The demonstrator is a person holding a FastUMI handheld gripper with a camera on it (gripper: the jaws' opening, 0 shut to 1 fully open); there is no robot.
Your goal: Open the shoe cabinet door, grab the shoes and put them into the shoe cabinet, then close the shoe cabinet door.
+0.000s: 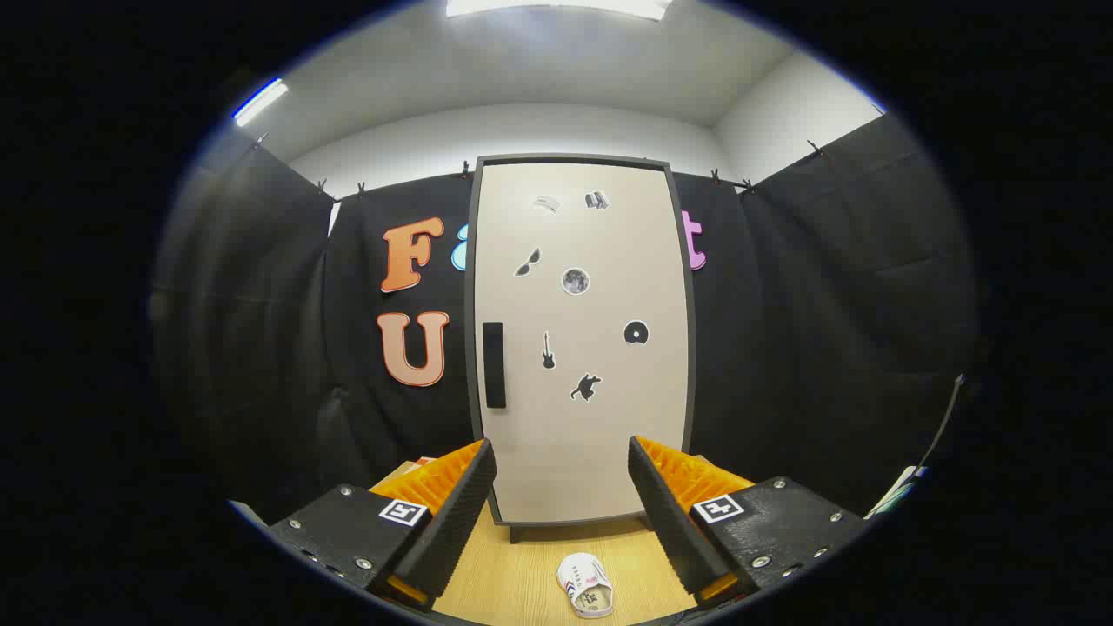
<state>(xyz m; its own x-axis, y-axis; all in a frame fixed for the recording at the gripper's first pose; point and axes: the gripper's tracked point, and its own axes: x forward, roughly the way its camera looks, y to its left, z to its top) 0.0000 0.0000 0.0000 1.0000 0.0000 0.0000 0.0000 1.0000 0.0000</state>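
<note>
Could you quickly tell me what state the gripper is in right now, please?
Gripper: open, holding nothing; shoe lies between its fingers, cabinet door beyond is closed.

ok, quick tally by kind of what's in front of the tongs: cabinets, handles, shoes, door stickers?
Shoe cabinet, door shut: 1
Door handle, dark: 1
Shoe, white, on the wood floor between the fingers: 1
Stickers on the door: 7
Total: 10
The tongs are open, holding nothing.
</note>
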